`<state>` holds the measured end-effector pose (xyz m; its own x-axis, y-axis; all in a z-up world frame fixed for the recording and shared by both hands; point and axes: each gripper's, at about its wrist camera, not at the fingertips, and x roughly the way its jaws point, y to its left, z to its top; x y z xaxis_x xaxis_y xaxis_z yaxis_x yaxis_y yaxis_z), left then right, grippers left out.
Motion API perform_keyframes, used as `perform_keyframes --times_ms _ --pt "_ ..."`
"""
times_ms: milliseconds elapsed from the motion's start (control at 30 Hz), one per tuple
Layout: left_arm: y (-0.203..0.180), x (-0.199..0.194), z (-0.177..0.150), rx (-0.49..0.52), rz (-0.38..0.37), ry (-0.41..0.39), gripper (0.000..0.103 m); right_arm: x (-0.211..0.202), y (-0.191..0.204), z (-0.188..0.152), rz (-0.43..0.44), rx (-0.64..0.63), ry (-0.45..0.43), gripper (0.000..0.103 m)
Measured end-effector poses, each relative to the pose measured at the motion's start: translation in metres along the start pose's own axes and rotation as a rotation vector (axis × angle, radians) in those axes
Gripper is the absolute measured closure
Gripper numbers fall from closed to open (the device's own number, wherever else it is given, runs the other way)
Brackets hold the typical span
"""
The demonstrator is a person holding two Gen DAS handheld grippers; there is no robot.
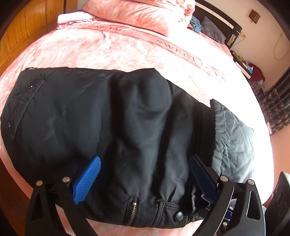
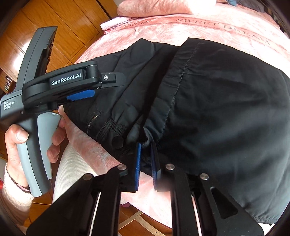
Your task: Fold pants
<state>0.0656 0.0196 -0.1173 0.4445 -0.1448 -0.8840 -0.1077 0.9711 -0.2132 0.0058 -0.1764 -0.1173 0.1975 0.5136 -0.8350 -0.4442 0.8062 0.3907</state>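
Note:
Black pants lie bunched on a pink bedspread, waistband with zipper and snap button at the near edge. My left gripper is open, its blue fingers spread over the waistband with cloth between them. In the right wrist view the pants fill the right side. My right gripper is shut on a fold of the pants' edge near the snap. The left gripper's body shows at the left, held by a hand.
Pink pillows and a folded white towel lie at the head of the bed. A wooden wardrobe stands to the left. A cluttered shelf and patterned curtain stand to the right. The bed's near edge drops to a wooden floor.

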Motion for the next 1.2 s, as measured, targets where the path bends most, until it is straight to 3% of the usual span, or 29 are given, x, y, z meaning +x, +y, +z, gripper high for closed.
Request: perform_keyframes --times_ms 100,300,433,500,700,933,1200 --pt "-0.015 0.006 -0.001 0.068 0.029 0.010 0.004 -0.005 0.000 -0.002 0.033 -0.012 -0.006 0.076" --pt "-0.003 0.002 -0.003 0.044 0.041 0.008 0.004 -0.060 -0.004 0.003 0.006 -0.019 -0.124 0.073" --pt "0.009 -0.001 -0.006 0.027 0.066 0.006 0.004 -0.089 -0.034 0.018 -0.173 0.036 -0.188 0.073" --pt "0.011 0.001 -0.006 0.020 0.074 0.014 0.004 -0.087 -0.049 0.022 -0.247 0.053 -0.179 0.074" --pt "0.012 0.001 -0.009 0.019 0.067 0.023 0.004 -0.060 -0.073 0.021 -0.244 0.073 -0.111 0.074" --pt "0.002 0.007 -0.006 0.080 0.086 0.031 0.004 -0.032 -0.073 0.017 -0.315 0.107 -0.067 0.073" --pt "0.001 0.008 -0.007 0.095 0.090 0.040 0.004 -0.041 -0.073 0.014 -0.280 0.133 -0.104 0.072"
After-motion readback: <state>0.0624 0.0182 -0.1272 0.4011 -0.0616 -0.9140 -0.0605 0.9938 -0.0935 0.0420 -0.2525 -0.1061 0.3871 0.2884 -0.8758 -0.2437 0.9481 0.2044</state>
